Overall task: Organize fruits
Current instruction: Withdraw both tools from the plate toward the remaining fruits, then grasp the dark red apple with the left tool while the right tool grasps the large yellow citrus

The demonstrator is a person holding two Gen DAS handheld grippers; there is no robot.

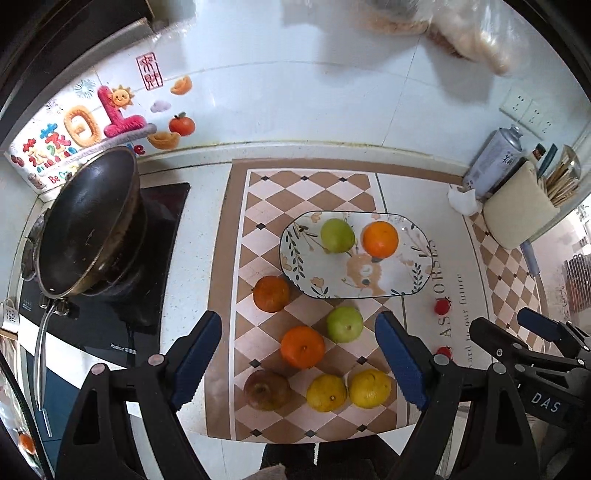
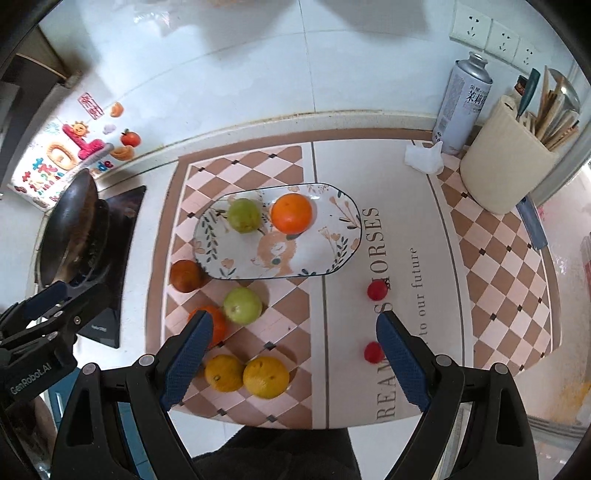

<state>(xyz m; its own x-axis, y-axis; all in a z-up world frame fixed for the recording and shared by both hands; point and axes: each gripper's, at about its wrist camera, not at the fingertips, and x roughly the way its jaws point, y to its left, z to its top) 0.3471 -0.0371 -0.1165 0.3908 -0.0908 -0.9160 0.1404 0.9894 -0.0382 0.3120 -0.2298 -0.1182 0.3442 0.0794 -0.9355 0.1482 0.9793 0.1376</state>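
A patterned oval plate (image 1: pixel 399 273) (image 2: pixel 317 254) on the checked mat holds a green apple (image 1: pixel 337 235) (image 2: pixel 243 215) and an orange (image 1: pixel 380 239) (image 2: pixel 291 213). On the mat in front lie a dark orange (image 1: pixel 271 293) (image 2: pixel 185 276), a green apple (image 1: pixel 344 324) (image 2: pixel 242 305), an orange (image 1: pixel 303 347) (image 2: pixel 218 321), a brown apple (image 1: pixel 266 389), two yellow citrus (image 1: pixel 327 392) (image 1: pixel 370 388) (image 2: pixel 224 372) (image 2: pixel 266 376) and two small red fruits (image 2: pixel 376 290) (image 2: pixel 373 352). My left gripper (image 1: pixel 299 362) is open above the loose fruit. My right gripper (image 2: pixel 295 362) is open and empty, and shows in the left wrist view (image 1: pixel 517 332).
A black wok (image 1: pixel 88 225) sits on an induction hob (image 1: pixel 110 317) at the left. A spray can (image 2: pixel 461 107), crumpled tissue (image 2: pixel 424 157) and a beige utensil holder (image 2: pixel 506 166) stand at the back right. The tiled wall (image 2: pixel 258 74) is behind, with power sockets (image 2: pixel 491 35).
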